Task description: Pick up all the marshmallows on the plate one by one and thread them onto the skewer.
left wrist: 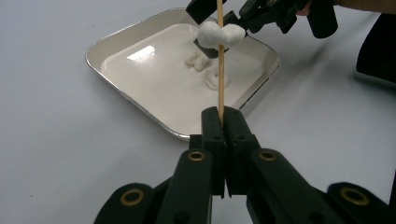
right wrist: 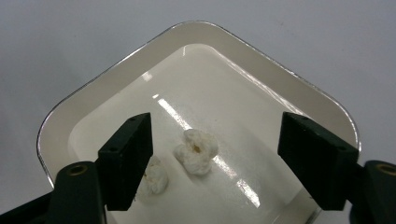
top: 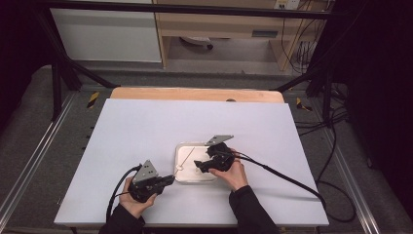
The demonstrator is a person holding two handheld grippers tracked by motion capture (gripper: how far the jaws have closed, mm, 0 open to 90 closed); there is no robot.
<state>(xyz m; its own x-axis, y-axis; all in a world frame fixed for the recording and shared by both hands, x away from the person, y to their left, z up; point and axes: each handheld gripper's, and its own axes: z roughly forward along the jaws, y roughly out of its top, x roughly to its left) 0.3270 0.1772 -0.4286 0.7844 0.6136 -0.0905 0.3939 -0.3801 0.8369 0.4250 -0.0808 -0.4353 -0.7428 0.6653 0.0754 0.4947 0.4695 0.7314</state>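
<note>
Popcorn going onto a thin wooden skewer over a shallow white tray

The skewer (left wrist: pixel 220 60), clamped tight in the left gripper (left wrist: pixel 223 122), carries two puffy popcorn pieces (left wrist: pixel 220 35) above the glossy, round-cornered tray (right wrist: pixel 243 60) near the desk's front edge. The right gripper (right wrist: pixel 215 158) stands open, holding nothing, around a loose lumpy kernel (right wrist: pixel 197 150); another piece (right wrist: pixel 155 179) lies beside it.

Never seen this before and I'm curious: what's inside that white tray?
Two loose white puffs, one between the open right gripper's jaws, the other partly hidden behind a jaw. The tray holds nothing else visible.
</note>
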